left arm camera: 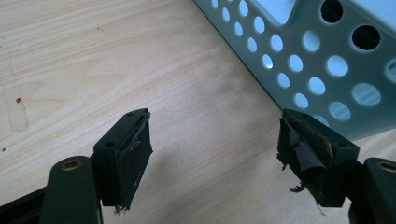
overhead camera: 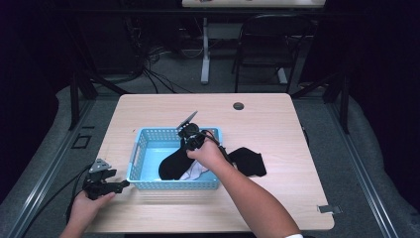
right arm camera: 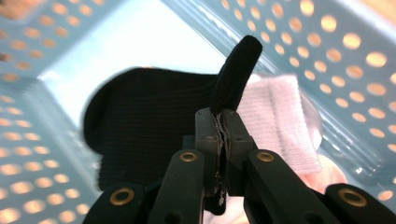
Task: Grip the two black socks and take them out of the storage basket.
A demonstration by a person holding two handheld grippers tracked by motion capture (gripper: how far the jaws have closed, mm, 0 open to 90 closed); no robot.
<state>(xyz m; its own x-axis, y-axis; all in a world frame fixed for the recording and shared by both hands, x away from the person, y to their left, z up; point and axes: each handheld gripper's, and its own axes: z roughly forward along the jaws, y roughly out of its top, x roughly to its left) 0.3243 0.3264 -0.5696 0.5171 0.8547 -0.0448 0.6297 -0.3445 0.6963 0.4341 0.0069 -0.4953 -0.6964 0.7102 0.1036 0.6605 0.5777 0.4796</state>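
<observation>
Holding position, near edge: the left hand [overhead camera: 85, 207] sits at about 7 o'clock on the table [overhead camera: 277, 124], gripping the left gripper [overhead camera: 119, 185], which points at the basket's near left corner from just outside it.
Left jaws: they stand wide apart over bare wood in the left gripper view, left gripper [left arm camera: 215, 154], with nothing between the worn pads; the perforated wall of the basket [left arm camera: 327, 60] runs past at 1 o'clock, close to the right-hand jaw.
Right arm: it comes in from 5 o'clock and reaches over the near wall of the basket [overhead camera: 173, 184], with the right hand [overhead camera: 208, 153] above its right half.
Right gripper: the right gripper [right arm camera: 221, 122] has its jaws pressed together on a fold of the black sock [right arm camera: 140, 126]; a tongue of the fabric sticks up past the jaw tips.
Gripped sock: the black sock [overhead camera: 174, 163] lies inside the blue basket, at about the table's centre, its body on the basket floor.
White cloth: a white ribbed piece [right arm camera: 285, 116] lies under and beside the black sock, at 3 o'clock from the jaws.
Second sock: another black sock [overhead camera: 249, 161] lies on the table just outside the basket's right wall.
Far edge: a dark round cap [overhead camera: 238, 106] sits in the tabletop at 12 o'clock.
</observation>
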